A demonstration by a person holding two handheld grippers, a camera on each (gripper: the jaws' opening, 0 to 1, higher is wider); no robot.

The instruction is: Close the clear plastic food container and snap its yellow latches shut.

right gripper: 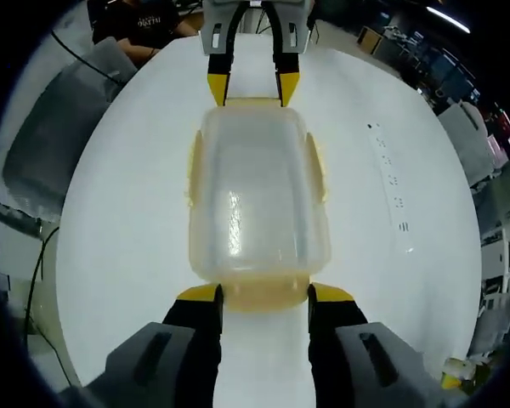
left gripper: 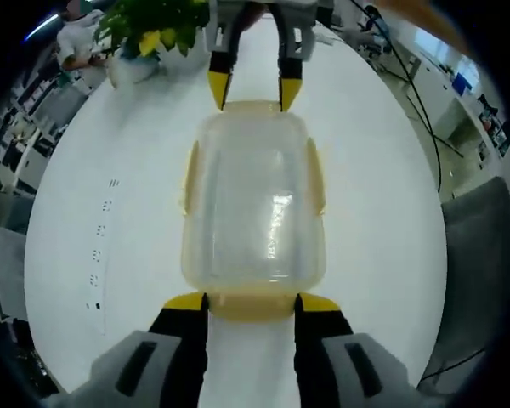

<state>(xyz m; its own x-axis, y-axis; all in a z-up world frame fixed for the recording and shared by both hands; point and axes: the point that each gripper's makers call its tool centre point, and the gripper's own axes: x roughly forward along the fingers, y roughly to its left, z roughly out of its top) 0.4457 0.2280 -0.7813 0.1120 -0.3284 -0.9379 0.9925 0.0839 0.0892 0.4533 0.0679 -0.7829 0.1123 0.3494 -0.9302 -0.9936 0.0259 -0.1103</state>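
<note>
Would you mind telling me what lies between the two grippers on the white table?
The clear food container lies between the left gripper and right gripper, in both views.

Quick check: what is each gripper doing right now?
Left gripper: open, jaws straddling one end latch of the clear container.
Right gripper: open, jaws straddling the opposite end latch.
</note>
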